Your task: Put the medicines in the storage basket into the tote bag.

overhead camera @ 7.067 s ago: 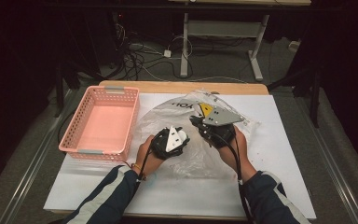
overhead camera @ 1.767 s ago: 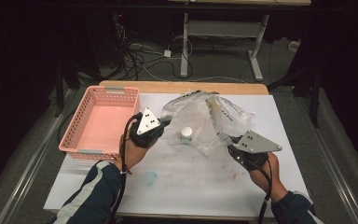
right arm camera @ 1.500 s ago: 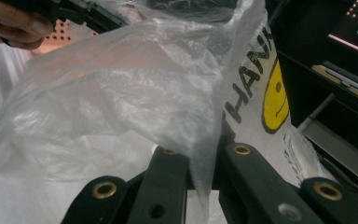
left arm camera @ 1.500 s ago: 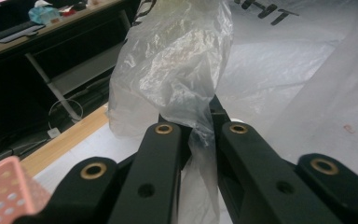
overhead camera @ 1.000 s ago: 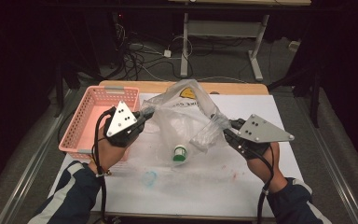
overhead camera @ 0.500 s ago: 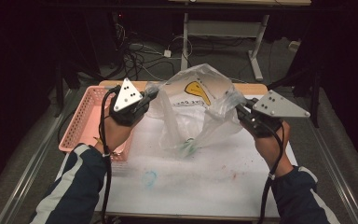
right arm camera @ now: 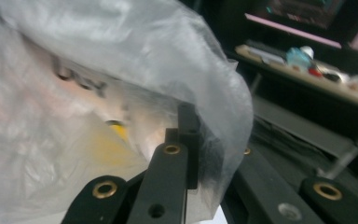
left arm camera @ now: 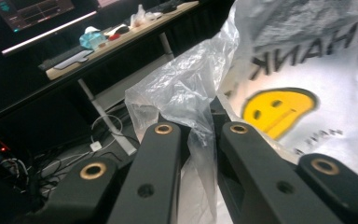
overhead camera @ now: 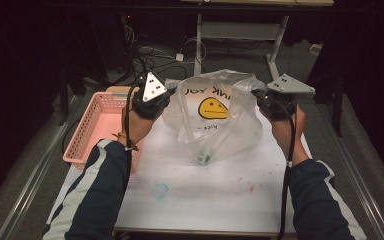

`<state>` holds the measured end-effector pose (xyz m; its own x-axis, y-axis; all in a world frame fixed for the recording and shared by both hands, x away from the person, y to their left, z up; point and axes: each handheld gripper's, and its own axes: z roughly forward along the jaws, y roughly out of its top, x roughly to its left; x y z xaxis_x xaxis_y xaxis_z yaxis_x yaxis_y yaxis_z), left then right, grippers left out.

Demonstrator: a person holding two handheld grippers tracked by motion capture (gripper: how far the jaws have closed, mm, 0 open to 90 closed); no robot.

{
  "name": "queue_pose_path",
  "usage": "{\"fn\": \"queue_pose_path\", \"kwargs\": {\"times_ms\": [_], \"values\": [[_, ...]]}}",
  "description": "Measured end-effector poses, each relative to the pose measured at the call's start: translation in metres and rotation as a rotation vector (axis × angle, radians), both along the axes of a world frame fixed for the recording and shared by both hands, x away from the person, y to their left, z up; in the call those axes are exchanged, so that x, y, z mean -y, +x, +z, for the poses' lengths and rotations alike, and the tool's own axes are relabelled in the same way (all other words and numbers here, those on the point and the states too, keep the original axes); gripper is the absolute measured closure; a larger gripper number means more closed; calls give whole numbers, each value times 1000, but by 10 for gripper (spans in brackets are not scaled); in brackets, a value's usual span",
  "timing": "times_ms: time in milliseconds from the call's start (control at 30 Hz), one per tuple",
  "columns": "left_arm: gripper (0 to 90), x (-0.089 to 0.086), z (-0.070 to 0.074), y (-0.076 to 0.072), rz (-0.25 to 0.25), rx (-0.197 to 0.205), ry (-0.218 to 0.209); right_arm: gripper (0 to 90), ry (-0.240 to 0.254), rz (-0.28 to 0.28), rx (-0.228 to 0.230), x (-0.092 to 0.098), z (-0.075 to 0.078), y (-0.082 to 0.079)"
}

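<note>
Through the crinkled, translucent plastic bag with the yellow smiley face [overhead camera: 214, 107], a small green-and-white object [overhead camera: 203, 159] at its bottom was too blurred to identify. In the right gripper view the film covered the right gripper [right arm camera: 200, 135] tips, hiding the pinch. The bag's black lettering [left arm camera: 303, 56] was cut off by the left gripper view's edge.
</note>
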<state>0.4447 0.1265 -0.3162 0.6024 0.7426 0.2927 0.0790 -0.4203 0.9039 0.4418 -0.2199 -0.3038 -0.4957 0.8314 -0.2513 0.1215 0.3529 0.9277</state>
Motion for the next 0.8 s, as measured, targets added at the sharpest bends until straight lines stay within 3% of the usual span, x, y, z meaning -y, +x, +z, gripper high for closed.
{"fn": "queue_pose_path", "kwargs": {"times_ms": [233, 433, 800], "values": [[865, 0, 10, 16, 36, 11, -41, 900, -14, -99, -24, 17, -4, 29], [866, 4, 29, 13, 38, 51, -35, 900, -1, -129, -23, 25, 6, 32], [866, 4, 49, 12, 61, 78, -32, 900, -30, -167, -28, 24, 18, 45]]}}
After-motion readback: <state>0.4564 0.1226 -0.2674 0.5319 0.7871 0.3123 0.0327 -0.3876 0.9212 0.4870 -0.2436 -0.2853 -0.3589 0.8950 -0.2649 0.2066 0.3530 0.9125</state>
